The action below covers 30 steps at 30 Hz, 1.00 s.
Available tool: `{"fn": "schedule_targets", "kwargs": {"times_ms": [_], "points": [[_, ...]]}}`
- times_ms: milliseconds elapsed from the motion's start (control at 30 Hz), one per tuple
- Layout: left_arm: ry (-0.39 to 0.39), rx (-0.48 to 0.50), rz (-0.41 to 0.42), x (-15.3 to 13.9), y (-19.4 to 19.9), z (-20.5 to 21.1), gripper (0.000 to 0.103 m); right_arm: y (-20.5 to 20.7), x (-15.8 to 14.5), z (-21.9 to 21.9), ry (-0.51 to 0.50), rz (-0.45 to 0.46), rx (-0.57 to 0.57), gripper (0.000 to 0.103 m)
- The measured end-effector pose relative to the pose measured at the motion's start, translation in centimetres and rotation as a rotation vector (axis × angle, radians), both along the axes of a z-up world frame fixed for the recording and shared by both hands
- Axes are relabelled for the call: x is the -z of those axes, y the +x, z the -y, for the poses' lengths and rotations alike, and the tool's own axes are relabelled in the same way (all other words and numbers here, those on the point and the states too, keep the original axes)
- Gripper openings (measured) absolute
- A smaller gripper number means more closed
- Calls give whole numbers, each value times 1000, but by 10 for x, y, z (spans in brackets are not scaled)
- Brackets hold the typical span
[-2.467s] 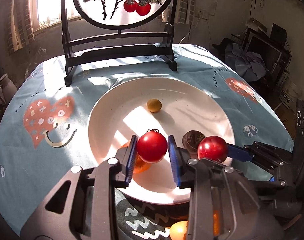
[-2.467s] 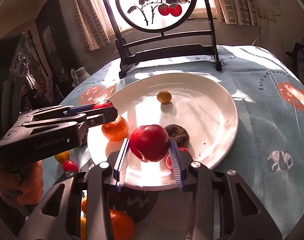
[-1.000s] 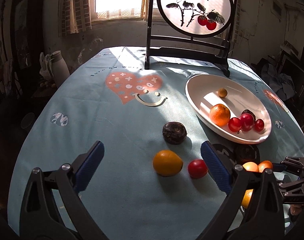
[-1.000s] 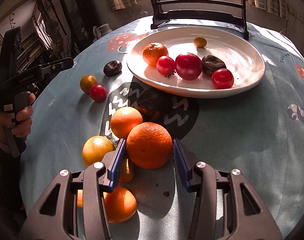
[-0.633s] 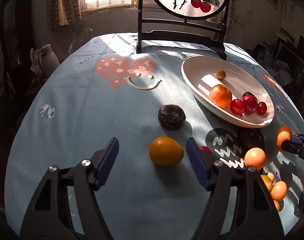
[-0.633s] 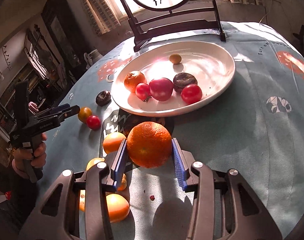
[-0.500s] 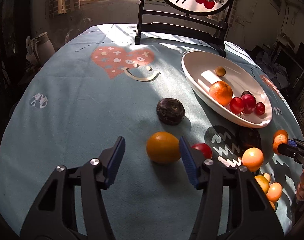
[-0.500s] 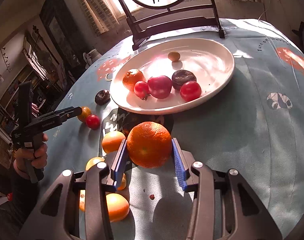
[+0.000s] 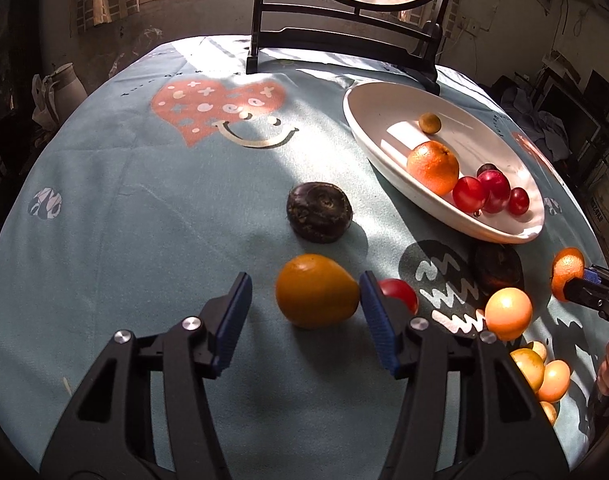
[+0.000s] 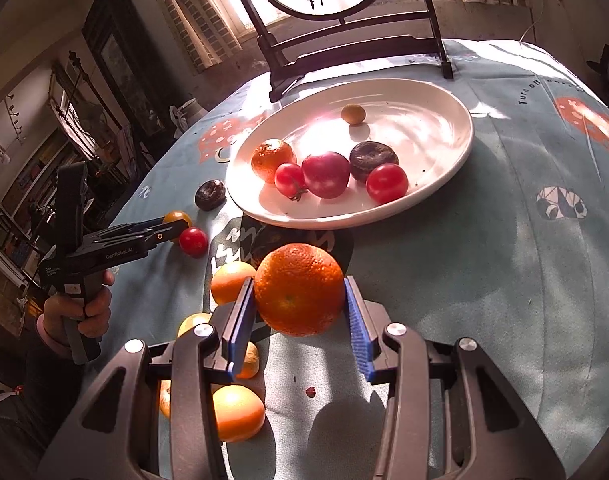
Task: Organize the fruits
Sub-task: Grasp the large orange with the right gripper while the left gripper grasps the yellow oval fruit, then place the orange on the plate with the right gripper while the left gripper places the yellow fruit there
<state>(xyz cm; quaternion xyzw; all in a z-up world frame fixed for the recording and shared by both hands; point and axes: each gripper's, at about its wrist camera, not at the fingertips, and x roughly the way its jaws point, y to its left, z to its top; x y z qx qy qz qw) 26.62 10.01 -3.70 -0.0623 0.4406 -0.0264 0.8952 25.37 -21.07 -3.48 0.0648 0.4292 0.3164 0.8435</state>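
The left hand-held gripper has just narrowed around the yellow fruit at lower centre without clamping it, while the right hand-held gripper grips an orange below the plate, so both seem bound there.

On my worktop the plate sits toward the far right edge, before the screen stand. Nearer me lie a dark fruit, then a lemon with a tomato just right of it.
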Motion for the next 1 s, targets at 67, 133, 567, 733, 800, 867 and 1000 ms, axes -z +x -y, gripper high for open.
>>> {"fn": "schedule_targets", "kwargs": {"times_ms": [67, 133, 567, 733, 800, 867, 1000], "points": [[-3, 4, 5, 2, 3, 0, 56, 0, 1, 0, -1, -4, 1, 44], [-21, 14, 4, 3, 5, 0, 46, 0, 0, 0, -1, 1, 2, 44], [36, -16, 90, -15, -26, 9, 42, -6, -7, 4, 23, 37, 2, 44], [56, 3, 120, -25, -32, 19, 42, -9, -13, 5, 18, 83, 10, 44], [53, 30, 136, -33, -31, 29, 42, -8, -17, 4, 11, 108, 22, 44], [60, 65, 150, -41, -26, 42, 42, -6, -21, 3, 3, 130, 32, 44], [67, 121, 179, -59, -6, 65, 42, 8, -31, 1, -25, 174, 76, 44]]}}
